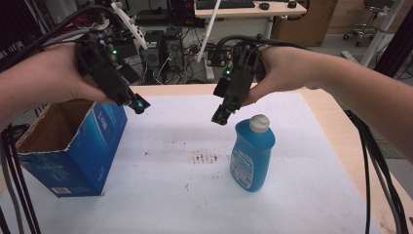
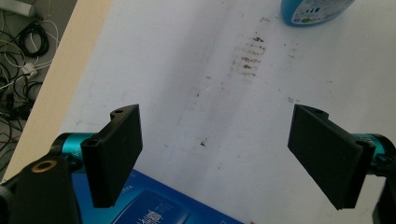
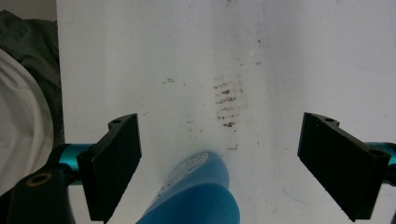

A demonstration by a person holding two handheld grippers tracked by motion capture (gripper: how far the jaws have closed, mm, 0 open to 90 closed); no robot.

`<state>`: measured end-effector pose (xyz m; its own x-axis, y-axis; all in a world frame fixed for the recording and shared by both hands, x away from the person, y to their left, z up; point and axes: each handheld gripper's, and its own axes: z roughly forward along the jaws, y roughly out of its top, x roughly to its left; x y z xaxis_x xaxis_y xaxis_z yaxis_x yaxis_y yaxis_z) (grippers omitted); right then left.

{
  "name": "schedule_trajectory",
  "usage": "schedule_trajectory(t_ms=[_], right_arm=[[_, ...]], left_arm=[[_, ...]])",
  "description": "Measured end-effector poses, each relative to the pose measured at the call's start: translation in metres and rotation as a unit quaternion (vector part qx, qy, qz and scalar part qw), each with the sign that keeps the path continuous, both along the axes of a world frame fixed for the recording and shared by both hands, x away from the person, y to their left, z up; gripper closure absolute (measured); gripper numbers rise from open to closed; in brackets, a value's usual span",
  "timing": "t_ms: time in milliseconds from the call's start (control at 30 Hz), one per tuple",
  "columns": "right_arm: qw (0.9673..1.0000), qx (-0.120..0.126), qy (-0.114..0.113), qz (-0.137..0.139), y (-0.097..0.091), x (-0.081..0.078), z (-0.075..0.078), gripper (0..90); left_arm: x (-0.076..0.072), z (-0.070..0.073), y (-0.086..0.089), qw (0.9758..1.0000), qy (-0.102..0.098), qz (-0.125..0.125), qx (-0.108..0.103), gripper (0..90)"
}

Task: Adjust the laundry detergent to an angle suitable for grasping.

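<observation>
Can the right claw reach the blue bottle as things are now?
Probably yes. The right claw hangs open just above the standing bottle, beside its white cap, and nothing stands between them.

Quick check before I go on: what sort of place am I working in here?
Probably a lab or workshop: beyond the white-covered table are tangled cables and electronics boxes, a desk with a keyboard, and an office chair.
</observation>
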<state>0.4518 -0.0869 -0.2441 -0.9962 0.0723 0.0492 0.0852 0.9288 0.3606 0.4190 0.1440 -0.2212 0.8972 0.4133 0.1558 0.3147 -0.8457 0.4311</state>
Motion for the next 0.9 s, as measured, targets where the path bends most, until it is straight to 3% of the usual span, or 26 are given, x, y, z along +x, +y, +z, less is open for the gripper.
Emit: schedule_trajectory(t_ms=[900], right_arm=[[0.9997, 0.023, -0.011, -0.003, -0.011, -0.003, 0.009, 12.7]], left_arm=[[-0.003, -0.001, -0.011, 0.9998, -0.002, -0.021, 0.004, 18.0]])
